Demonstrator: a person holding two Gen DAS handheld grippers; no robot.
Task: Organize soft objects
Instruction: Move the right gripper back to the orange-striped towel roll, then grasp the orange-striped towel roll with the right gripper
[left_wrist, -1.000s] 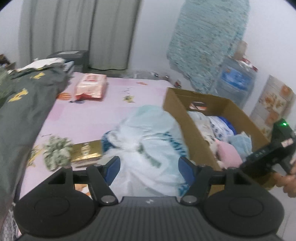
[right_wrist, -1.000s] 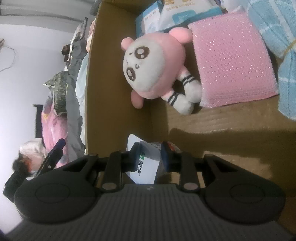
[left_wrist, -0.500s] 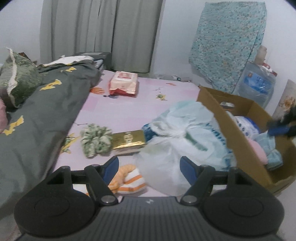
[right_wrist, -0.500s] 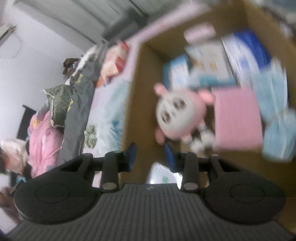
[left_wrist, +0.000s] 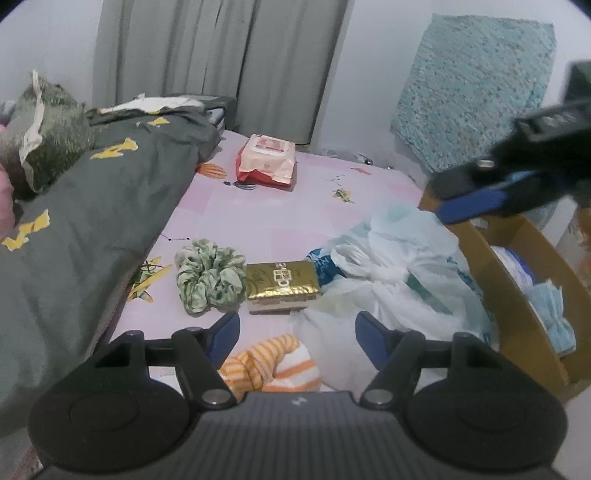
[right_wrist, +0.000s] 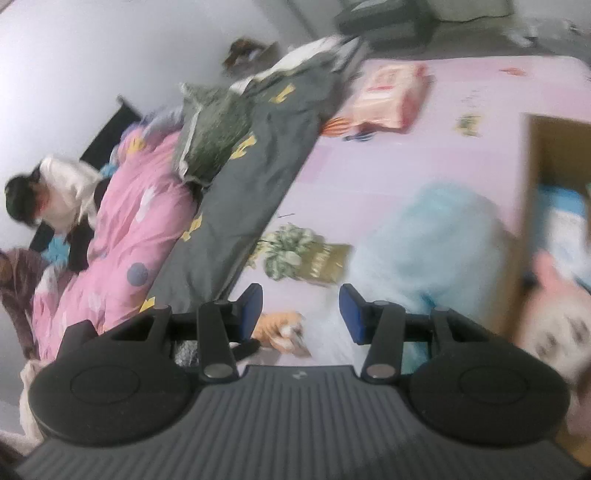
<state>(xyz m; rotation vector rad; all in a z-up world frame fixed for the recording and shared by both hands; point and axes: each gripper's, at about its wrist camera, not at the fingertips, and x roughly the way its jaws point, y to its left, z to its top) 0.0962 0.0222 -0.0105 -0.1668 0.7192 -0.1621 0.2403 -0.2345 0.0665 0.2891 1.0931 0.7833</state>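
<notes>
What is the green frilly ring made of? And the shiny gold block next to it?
The scrunchie looks like thin printed cloth: soft, matte, bunched into ruffles around a ring. The gold block seems wrapped in metallic foil or glossy film, since it shines and crinkles at the edges. What is inside cannot be seen.

Grey curtains (left_wrist: 221, 62) — dark quilt (left_wrist: 85, 229)

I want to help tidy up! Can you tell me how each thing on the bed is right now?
left gripper: open, empty, jaws just narrowed a little
right gripper: open, empty, jaws just opening
cardboard box: open, partly filled
green scrunchie: loose on bed
gold packet: flat beside scrunchie
plastic bags: crumpled heap
striped toy: lying below left gripper
</notes>
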